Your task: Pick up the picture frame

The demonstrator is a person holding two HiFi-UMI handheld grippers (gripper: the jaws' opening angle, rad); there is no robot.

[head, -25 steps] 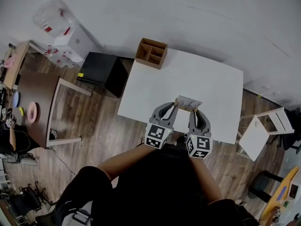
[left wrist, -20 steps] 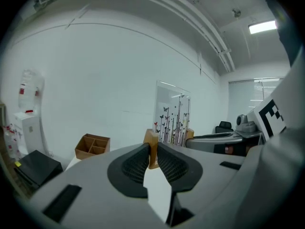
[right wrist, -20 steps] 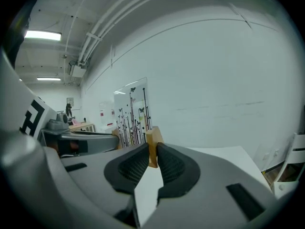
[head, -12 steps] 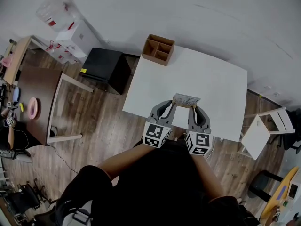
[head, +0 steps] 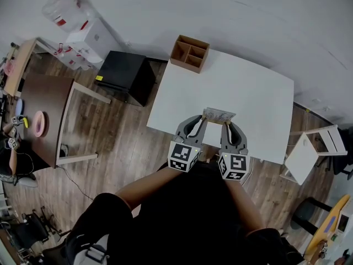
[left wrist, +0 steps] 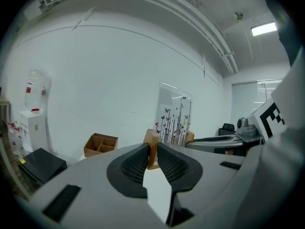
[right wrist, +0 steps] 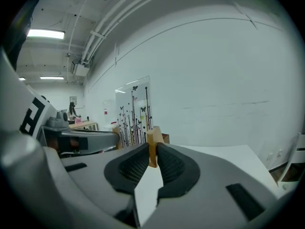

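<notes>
The picture frame [head: 219,115] is found upright over the near edge of the surface [head: 253,87], its long axis lying across between the grippers. The fingers of the left gripper [head: 202,125] are clamped on its left wooden end, those of the right gripper [head: 226,127] on its right end
</notes>
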